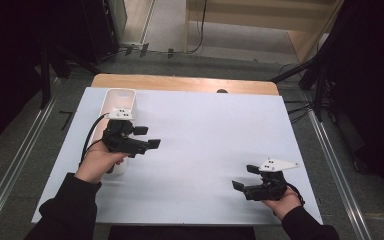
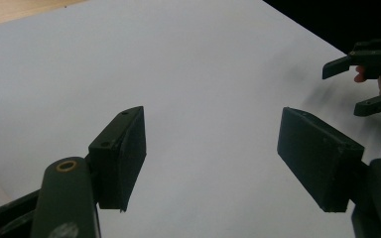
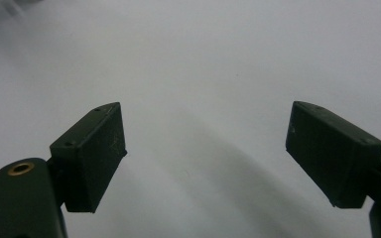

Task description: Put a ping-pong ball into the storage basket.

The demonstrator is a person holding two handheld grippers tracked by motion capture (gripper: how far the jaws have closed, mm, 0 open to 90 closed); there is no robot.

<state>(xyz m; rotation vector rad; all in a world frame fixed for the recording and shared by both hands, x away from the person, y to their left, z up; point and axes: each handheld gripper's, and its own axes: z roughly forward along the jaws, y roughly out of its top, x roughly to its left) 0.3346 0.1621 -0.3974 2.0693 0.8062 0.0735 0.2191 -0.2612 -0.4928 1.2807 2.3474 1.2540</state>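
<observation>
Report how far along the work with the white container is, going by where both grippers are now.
Nothing looks done yet: the white container stands at the far left of the pale sheet. In hand: nothing. The left gripper hovers beside the container, jaws apart and empty; the right gripper waits near the front right, jaws apart too. Any grasp of the container is left.

Around the work surface

We see a white sheet [image 1: 215, 140] covering the wooden table [image 1: 180, 82] but for a strip along its far edge, where a small dark spot [image 1: 222, 91] sits; cables [image 1: 300, 107] lie on the floor past the far right corner.
</observation>
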